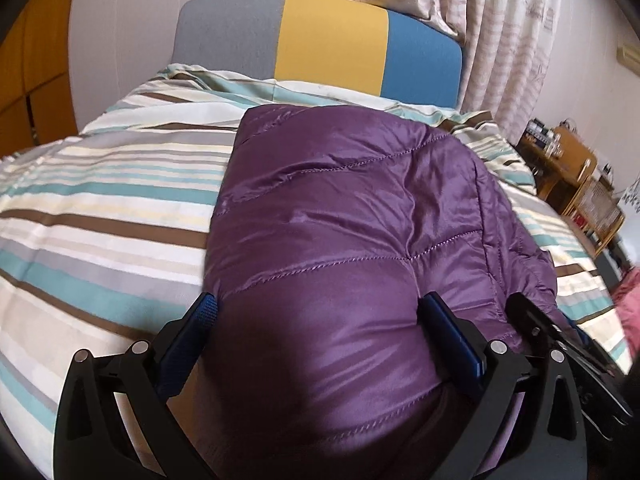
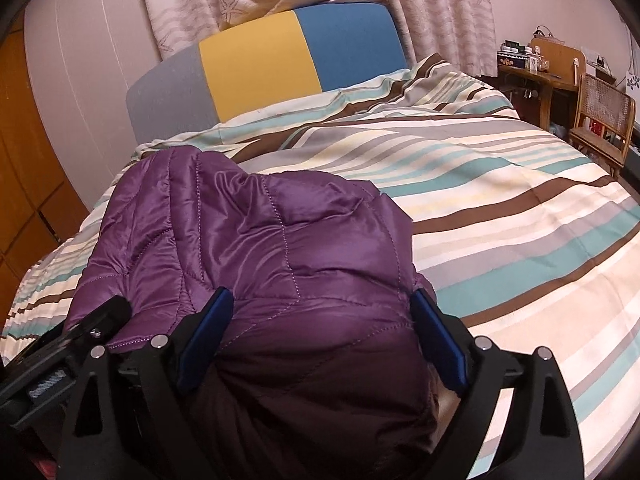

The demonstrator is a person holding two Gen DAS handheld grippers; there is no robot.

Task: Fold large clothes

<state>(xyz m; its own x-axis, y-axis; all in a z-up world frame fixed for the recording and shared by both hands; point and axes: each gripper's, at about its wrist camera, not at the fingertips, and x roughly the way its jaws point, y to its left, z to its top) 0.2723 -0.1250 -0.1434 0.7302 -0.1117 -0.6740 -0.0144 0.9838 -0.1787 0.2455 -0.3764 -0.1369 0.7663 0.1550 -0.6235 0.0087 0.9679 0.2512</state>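
Left wrist view: the purple quilted jacket (image 1: 340, 220) fills the centre and lower middle of the frame, lying folded on the striped duvet (image 1: 100, 208), with the grey, yellow and blue headboard (image 1: 332, 52) at the top. The left gripper (image 1: 316, 316) sits at the bottom with its jaws spread wide, the near bulge of the jacket swelling up between the blue pads (image 1: 204, 316). The fabric brushes both pads, but whether they actually pinch it I cannot tell. The other gripper's black frame shows at the lower right edge.

Right wrist view: the same jacket (image 2: 260, 240) occupies the lower left and centre, duvet (image 2: 500, 184) stretching to the right, a wooden desk and chair (image 2: 600, 116) at the far right. The right gripper (image 2: 324, 312) is at the bottom, jaws wide apart and released, straddling the jacket's near edge without squeezing it.

Judging by the compact bundle, a fold looks just laid down and let go. The next move likely calls for backing both grippers clear, then pressing or squaring the puffy stack, since slippery padded cloth may spring open.
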